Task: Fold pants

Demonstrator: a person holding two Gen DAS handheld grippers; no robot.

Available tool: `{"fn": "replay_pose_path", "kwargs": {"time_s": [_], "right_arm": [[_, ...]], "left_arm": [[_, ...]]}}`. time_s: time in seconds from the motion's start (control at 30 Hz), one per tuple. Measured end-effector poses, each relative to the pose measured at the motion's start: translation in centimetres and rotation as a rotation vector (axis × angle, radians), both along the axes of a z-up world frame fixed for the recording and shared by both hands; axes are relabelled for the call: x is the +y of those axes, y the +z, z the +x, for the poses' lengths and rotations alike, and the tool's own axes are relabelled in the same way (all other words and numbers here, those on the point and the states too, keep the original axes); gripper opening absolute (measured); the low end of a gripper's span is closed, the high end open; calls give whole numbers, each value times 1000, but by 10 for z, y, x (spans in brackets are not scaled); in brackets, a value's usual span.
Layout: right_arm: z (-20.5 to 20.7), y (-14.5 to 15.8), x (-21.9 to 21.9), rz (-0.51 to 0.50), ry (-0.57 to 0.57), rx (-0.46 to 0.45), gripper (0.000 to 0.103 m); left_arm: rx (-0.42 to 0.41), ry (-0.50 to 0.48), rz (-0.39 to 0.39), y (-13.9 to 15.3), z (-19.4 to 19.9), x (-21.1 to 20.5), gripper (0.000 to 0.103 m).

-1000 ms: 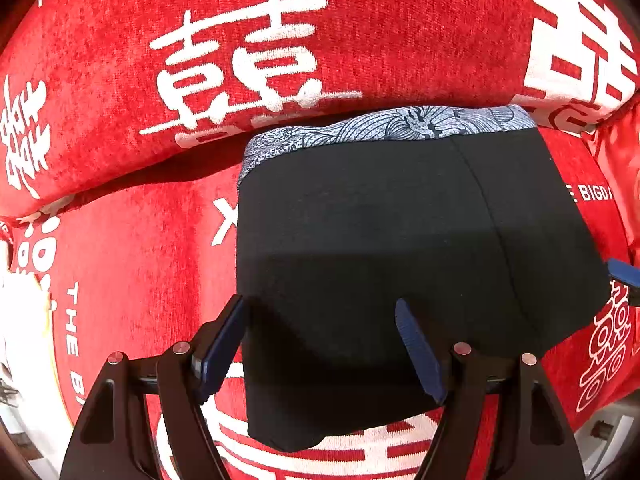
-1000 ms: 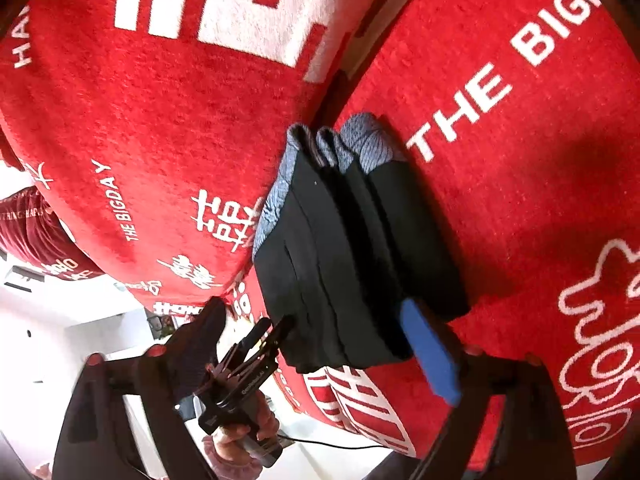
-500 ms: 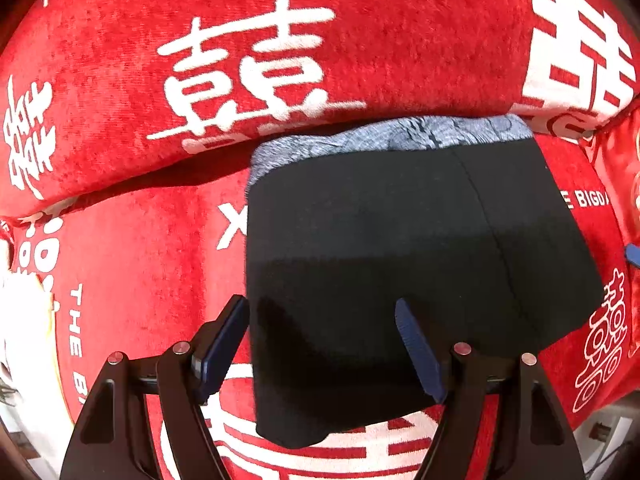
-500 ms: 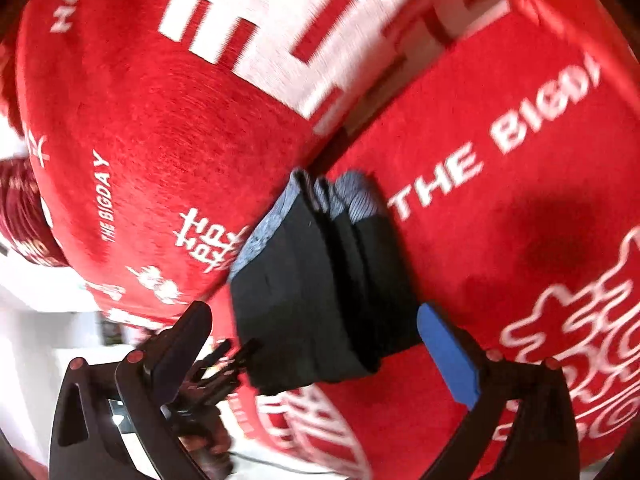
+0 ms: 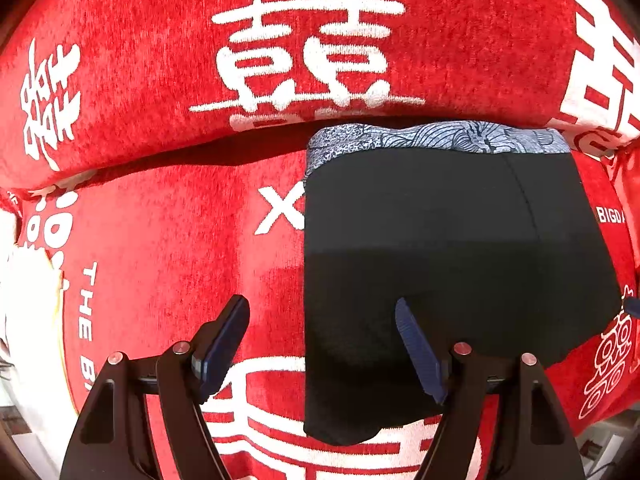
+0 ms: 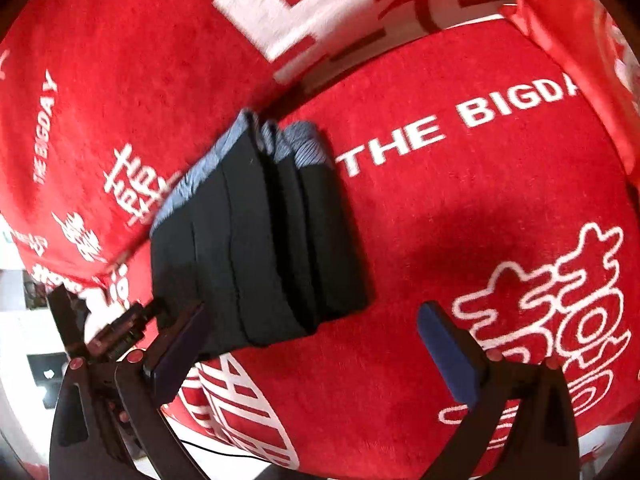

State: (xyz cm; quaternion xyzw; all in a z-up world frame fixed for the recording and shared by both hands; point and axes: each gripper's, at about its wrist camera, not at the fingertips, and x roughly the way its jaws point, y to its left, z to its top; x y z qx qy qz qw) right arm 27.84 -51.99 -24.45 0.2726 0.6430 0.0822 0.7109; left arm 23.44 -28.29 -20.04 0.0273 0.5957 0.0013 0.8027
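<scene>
The black pants (image 5: 448,264) with a grey-blue patterned waistband lie folded flat on a red sofa seat (image 5: 180,248), waistband against the backrest. In the right wrist view the folded pants (image 6: 264,248) show as several stacked layers. My left gripper (image 5: 320,344) is open and empty just above the pants' near left edge, its right finger over the fabric. My right gripper (image 6: 312,352) is open and empty, off the pants' right end. The left gripper also shows in the right wrist view (image 6: 116,328).
The red backrest cushion (image 5: 280,40) with white characters rises right behind the pants. A red side cushion (image 6: 592,24) stands at the far right. The seat's front edge (image 6: 240,432) drops to a pale floor.
My left gripper shifted left, so the pants now sit right of centre in its view. My right gripper drew back from the pants and swung right; both stayed open.
</scene>
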Motion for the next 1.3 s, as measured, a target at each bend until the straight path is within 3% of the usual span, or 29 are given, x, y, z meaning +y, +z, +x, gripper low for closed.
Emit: {"fn": "replay_pose_path", "kwargs": {"time_s": [0.07, 0.13, 0.2, 0.27, 0.67, 0.73, 0.8, 0.87, 0.9, 1.07, 1.3], "right_arm": [[6, -1, 12, -22, 35, -1, 102], [13, -2, 23, -45, 71, -13, 92], [19, -4, 32, -94, 113, -15, 52], [21, -12, 42, -135, 168, -1, 44], [8, -8, 26, -122, 185, 16, 45], [9, -4, 24, -120, 184, 14, 46], [12, -1, 23, -116, 192, 7, 59], [16, 3, 19, -83, 199, -14, 77], [18, 5, 16, -64, 195, -29, 83], [36, -4, 0, 24, 160, -19, 85], [57, -43, -11, 191, 178, 36, 85]], "left_arm": [[1, 2, -2, -1, 0, -1, 76], [2, 4, -5, -3, 1, -2, 76], [4, 8, -12, -5, 0, -1, 76], [11, 10, -21, -6, 1, 0, 76], [30, -14, -42, -13, 8, 4, 77], [18, -18, -101, -7, 8, 8, 77], [-2, -15, -176, -1, 9, 18, 83], [-10, -9, -189, 1, 13, 24, 103], [-30, -3, -197, 2, 15, 28, 103], [15, 15, -212, -16, 31, 39, 103], [119, -46, -370, -58, 59, 43, 103]]}}
